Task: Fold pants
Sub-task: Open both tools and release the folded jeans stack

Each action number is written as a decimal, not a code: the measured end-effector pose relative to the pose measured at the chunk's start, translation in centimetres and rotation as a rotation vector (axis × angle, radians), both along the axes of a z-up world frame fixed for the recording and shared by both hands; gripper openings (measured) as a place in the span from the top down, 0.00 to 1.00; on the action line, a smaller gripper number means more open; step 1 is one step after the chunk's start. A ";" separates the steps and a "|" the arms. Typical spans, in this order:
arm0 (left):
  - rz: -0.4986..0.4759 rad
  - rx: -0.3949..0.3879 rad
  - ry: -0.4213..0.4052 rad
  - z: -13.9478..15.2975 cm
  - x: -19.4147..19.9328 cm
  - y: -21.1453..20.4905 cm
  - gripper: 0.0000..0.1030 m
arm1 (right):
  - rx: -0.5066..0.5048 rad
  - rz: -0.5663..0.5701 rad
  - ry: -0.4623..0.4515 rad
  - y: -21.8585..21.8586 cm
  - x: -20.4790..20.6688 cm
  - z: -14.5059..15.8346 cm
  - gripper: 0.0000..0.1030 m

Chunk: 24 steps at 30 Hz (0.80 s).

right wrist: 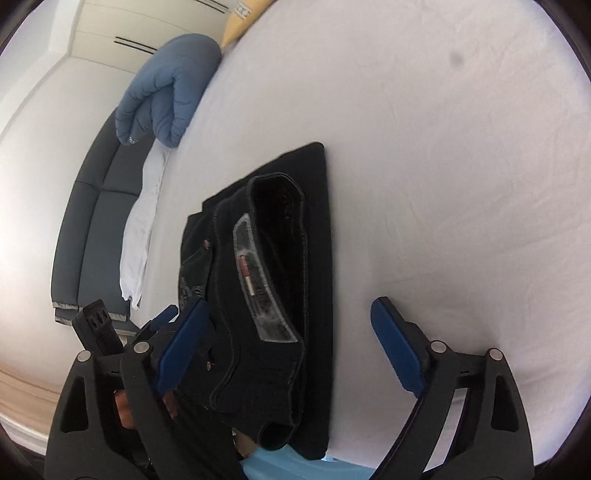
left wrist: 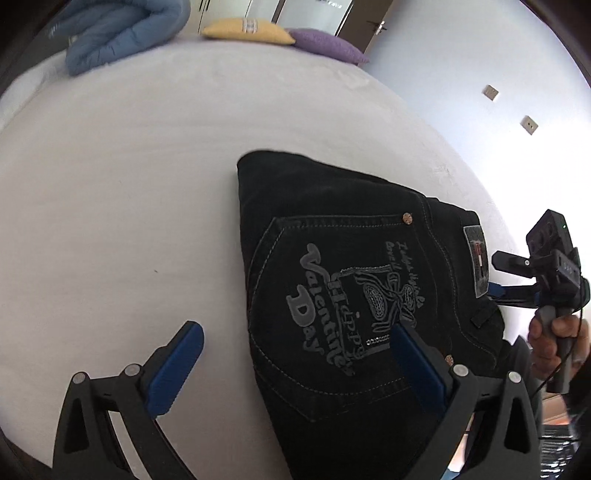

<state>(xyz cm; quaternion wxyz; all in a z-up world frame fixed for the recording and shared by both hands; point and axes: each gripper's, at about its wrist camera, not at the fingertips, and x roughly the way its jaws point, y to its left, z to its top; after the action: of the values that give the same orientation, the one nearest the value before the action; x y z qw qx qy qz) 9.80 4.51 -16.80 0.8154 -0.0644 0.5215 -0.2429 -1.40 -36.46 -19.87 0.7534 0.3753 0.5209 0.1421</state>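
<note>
Looking from the left wrist: the pants (left wrist: pixel 351 280) lie folded in a thick dark pile on the white bed (left wrist: pixel 147 184), near its close edge.
Pocket side: the back pocket with grey writing faces up, so the neat side is on top.
Left gripper (left wrist: pixel 295 365): its two blue pads stand wide apart and hold nothing.
Left pads: one blue pad (left wrist: pixel 177 369) is out over the bare sheet, the other is over the pocket, and I cannot tell if that one touches the cloth.
Why open: I think the jaws are spread because the fold is made and the cloth can lie by itself.
Right gripper, seen from here: it sits at the waist end of the pile, with a hand (left wrist: pixel 554 343) around its grip.
Far things: a blue blanket (left wrist: pixel 122 33), a yellow pillow (left wrist: pixel 247 31) and a purple pillow (left wrist: pixel 325 44) sit at the far end of the bed, well apart from the pants.

Looking from the right wrist: the pants (right wrist: pixel 273 280) show their waist end, with the layers stacked and a grey label facing the camera.
Right gripper (right wrist: pixel 286 349): its pads are wide apart too, with nothing pinched.
Right pads: one blue pad (right wrist: pixel 184 343) is just beside the pile's left side, and the other is out over the bare sheet.
Why there: I think each gripper came to one end so the pile stays straight.
Side things: a dark couch (right wrist: pixel 92 221) stands beside the bed, away from the work.
How far along: the folding looks almost done or done.
</note>
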 end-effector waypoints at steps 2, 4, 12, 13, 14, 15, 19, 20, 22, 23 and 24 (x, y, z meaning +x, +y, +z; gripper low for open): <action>0.004 -0.035 0.047 -0.8 1.1 -0.1 0.01 | 0.035 0.001 0.012 0.1 0.9 -0.1 0.19; -0.023 -0.026 0.059 -0.9 2.0 -1.0 0.01 | 0.051 0.028 0.043 0.6 2.0 -0.6 0.35; -0.062 0.018 0.136 -0.7 4.4 -3.9 0.43 | -0.022 0.082 0.047 2.4 3.6 -1.4 0.78; -0.039 0.010 0.149 -0.6 4.7 -3.7 0.48 | -0.045 0.091 0.034 2.7 3.5 -0.9 0.80; -0.022 -0.004 0.160 -0.4 5.0 -3.5 0.61 | -0.073 0.102 0.019 3.0 3.4 0.1 0.83; -0.011 -0.011 0.158 -0.2 5.2 -3.4 0.72 | -0.104 0.121 -0.004 3.6 3.4 1.1 0.85; 0.005 -0.029 0.129 1.9 6.1 -3.6 0.82 | -0.120 0.180 -0.110 4.4 4.2 5.8 0.86; 0.009 -0.040 0.105 3.1 6.5 -3.8 0.83 | -0.122 0.190 -0.133 4.4 4.5 6.8 0.86; 0.016 -0.057 0.053 5.4 7.8 -4.3 0.83 | -0.131 0.204 -0.182 4.2 5.9 9.2 0.86; 0.017 -0.063 0.028 6.7 8.9 -4.6 0.83 | -0.128 0.202 -0.199 3.6 6.9 10.1 0.86; 0.017 -0.069 0.013 7.5 10.1 -4.9 0.83 | -0.121 0.196 -0.210 2.8 8.1 10.9 0.86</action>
<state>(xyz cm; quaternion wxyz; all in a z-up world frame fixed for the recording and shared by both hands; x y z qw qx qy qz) 19.88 -0.42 -9.29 0.8113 -0.0987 0.5176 -0.2534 6.66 -33.66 -8.94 0.8074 0.2597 0.4809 0.2222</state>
